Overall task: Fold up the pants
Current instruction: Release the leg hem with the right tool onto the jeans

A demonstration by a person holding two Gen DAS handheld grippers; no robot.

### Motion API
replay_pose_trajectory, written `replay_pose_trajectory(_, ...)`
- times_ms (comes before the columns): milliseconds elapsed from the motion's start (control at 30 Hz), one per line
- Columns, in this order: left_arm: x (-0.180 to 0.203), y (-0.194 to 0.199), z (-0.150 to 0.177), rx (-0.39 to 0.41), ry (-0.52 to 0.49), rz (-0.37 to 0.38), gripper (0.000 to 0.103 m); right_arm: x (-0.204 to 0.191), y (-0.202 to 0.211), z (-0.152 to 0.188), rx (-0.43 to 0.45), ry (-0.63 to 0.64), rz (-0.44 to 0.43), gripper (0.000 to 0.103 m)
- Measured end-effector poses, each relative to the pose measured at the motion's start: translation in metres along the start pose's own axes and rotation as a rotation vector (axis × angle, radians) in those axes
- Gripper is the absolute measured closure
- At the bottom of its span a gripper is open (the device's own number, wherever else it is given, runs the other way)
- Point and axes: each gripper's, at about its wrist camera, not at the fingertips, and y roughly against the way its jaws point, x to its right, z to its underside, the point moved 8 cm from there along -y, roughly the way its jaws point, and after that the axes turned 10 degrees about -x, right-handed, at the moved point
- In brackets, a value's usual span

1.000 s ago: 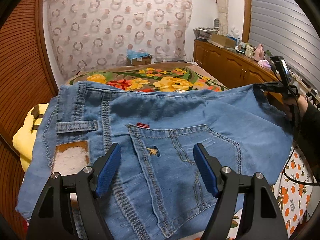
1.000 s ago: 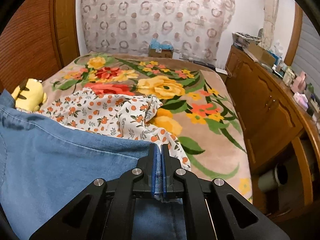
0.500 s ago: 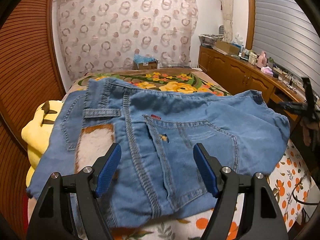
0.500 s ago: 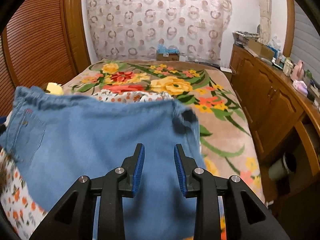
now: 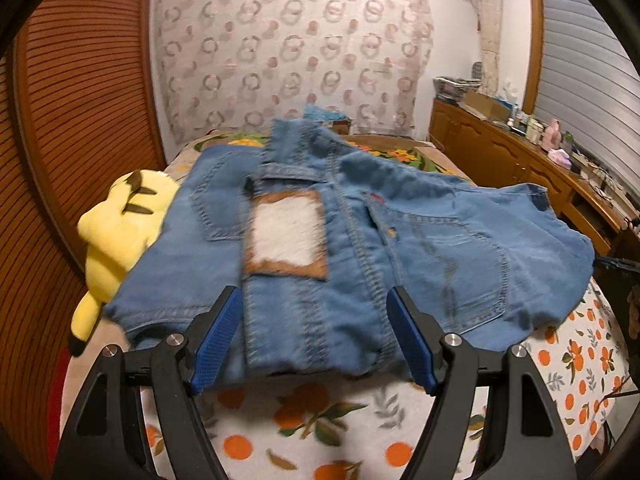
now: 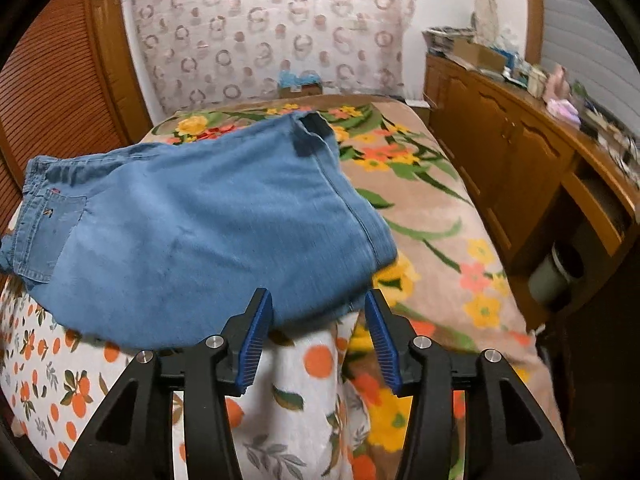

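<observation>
Pants [image 6: 208, 216]: just released; we let our right gripper [image 6: 318, 338] go on opening, empty. Left gripper [image 5: 316, 340] spread, empty. Fold laid.

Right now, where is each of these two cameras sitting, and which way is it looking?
Left wrist view: on the left gripper, looking along its open fingers over the jeans, beside a yellow plush toy.
Right wrist view: on the right gripper, jaws opening with nothing gripped, behind the jeans' near edge on the floral blanket.
Both share: jeans, orange-print cloth, patterned curtain, wooden cabinet.
</observation>
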Motion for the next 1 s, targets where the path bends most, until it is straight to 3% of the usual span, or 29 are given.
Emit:
replay_pose_trajectory(433,-0.035,-0.005,0.015,-0.013,0.065,-0.062,0.028,0.003,-0.027,-0.022,-0.05,-0.092,-0.075,0.051)
replay_pose_trajectory(633,-0.039,-0.007,0.021,-0.017,0.077,-0.069,0.028,0.0,-0.031,-0.022,-0.042,-0.072,-0.048,0.051)
replay_pose_trajectory(667,-0.04,-0.008,0.022,-0.017,0.08,-0.072,0.028,-0.004,-0.03,-0.018,-0.038,-0.067,-0.044,0.053)
replay_pose_trajectory(700,-0.042,-0.008,0.022,-0.016,0.082,-0.076,0.028,-0.007,-0.03,-0.017,-0.037,-0.058,-0.044,0.062)
replay_pose_trajectory(867,-0.05,-0.011,0.024,-0.018,0.121,-0.076,0.028,-0.011,-0.028,-0.014,-0.026,-0.012,-0.035,0.069)
replay_pose_trajectory(1000,-0.044,-0.01,0.025,-0.013,0.107,-0.057,0.039,-0.007,-0.024,-0.014,-0.005,-0.015,-0.048,0.081)
